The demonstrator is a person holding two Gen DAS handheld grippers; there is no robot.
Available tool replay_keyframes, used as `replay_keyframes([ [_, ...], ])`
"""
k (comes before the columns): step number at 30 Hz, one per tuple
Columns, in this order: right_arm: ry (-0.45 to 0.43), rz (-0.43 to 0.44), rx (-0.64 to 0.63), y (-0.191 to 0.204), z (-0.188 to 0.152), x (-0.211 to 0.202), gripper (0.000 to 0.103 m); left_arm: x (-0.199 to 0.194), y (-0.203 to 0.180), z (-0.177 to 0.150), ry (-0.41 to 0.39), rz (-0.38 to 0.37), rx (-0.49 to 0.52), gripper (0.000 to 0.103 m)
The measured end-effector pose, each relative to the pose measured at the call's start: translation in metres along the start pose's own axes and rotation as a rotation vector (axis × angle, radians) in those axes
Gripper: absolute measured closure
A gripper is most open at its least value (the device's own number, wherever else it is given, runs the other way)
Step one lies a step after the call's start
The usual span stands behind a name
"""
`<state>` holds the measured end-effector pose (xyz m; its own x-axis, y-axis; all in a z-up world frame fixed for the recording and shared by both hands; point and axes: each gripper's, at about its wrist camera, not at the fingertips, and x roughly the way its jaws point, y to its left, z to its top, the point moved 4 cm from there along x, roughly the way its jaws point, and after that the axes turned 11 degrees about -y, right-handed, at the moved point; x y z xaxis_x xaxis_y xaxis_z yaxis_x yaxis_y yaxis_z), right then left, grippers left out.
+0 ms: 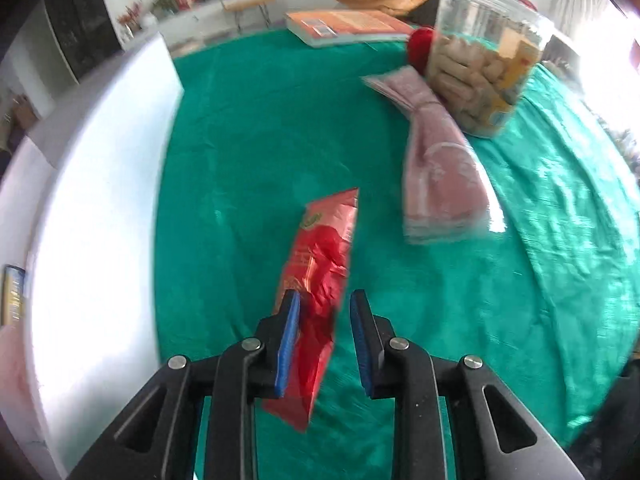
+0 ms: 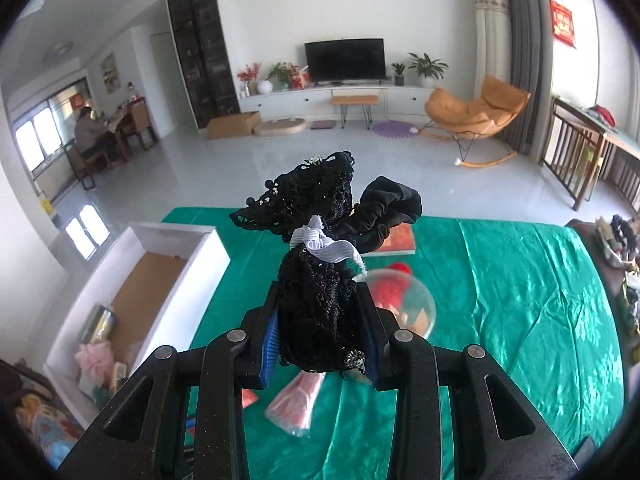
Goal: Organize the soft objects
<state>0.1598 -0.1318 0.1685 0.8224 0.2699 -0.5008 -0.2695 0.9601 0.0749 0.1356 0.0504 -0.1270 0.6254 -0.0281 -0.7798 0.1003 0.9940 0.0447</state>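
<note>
Left gripper (image 1: 325,312) holds a red foil snack packet (image 1: 320,280) off the green cloth (image 1: 248,128); the left pad lies against it, the right pad shows a small gap, jaws nearly closed. Right gripper (image 2: 318,312) is clamped on a black lace bundle (image 2: 316,320) tied with a white elastic band (image 2: 320,244), raised above the cloth. White box (image 2: 176,236) sits far left. Pink packet (image 1: 436,168) lies beside clear jar (image 1: 484,64), far right.
</note>
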Motion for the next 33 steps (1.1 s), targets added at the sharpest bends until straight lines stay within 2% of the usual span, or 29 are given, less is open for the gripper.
replay_keyframes([
  [6,0.000,0.008,0.046,-0.025,-0.012,0.002,0.067,-0.024,0.007,0.014,-0.046,-0.100,-0.076,0.077],
  [8,-0.002,0.018,0.078,-0.033,-0.015,0.003,0.067,-0.034,0.012,0.019,-0.058,-0.096,-0.080,0.077],
  [10,-0.013,0.023,0.098,-0.039,-0.016,-0.001,0.067,-0.033,0.012,0.019,-0.057,-0.105,-0.083,0.077],
  [12,-0.029,0.015,0.103,-0.043,-0.016,-0.004,0.067,-0.025,0.009,0.015,-0.023,-0.126,-0.079,0.077],
  [14,-0.032,0.016,0.112,-0.045,-0.017,-0.006,0.067,-0.021,0.001,0.008,0.010,-0.184,-0.077,0.077],
  [16,-0.029,0.024,0.120,-0.048,-0.020,-0.010,0.067,-0.024,-0.002,0.006,-0.005,-0.262,-0.113,0.077],
  [18,-0.027,0.022,0.113,-0.048,-0.023,-0.014,0.067,-0.019,-0.001,0.002,-0.036,-0.243,-0.112,0.076],
  [20,-0.029,0.026,0.119,-0.048,-0.026,-0.018,0.067,-0.005,0.000,-0.006,0.002,-0.192,-0.105,0.076],
  [21,-0.030,0.032,0.129,-0.050,-0.027,-0.019,0.067,-0.002,-0.001,-0.009,0.011,-0.194,-0.110,0.076],
  [24,-0.036,0.039,0.148,-0.053,-0.029,-0.022,0.066,-0.001,-0.004,-0.016,-0.001,-0.153,-0.073,0.076],
  [26,-0.039,0.034,0.148,-0.054,-0.030,-0.022,0.066,-0.007,-0.003,-0.017,0.008,-0.189,-0.103,0.076],
  [28,-0.038,0.036,0.154,-0.055,-0.032,-0.023,0.066,-0.031,-0.001,-0.006,-0.095,-0.253,-0.149,0.076],
  [29,-0.039,0.037,0.157,-0.056,-0.033,-0.023,0.066,-0.047,0.000,0.001,-0.178,-0.268,-0.144,0.076],
  [31,-0.042,0.037,0.163,-0.056,-0.034,-0.024,0.066,-0.061,0.000,0.007,-0.290,-0.250,-0.089,0.076],
  [32,-0.045,0.039,0.169,-0.057,-0.034,-0.025,0.066,-0.056,-0.001,0.006,-0.270,-0.243,-0.080,0.076],
  [33,-0.051,0.040,0.176,-0.059,-0.034,-0.026,0.066,-0.050,0.000,0.004,-0.207,-0.244,-0.094,0.076],
])
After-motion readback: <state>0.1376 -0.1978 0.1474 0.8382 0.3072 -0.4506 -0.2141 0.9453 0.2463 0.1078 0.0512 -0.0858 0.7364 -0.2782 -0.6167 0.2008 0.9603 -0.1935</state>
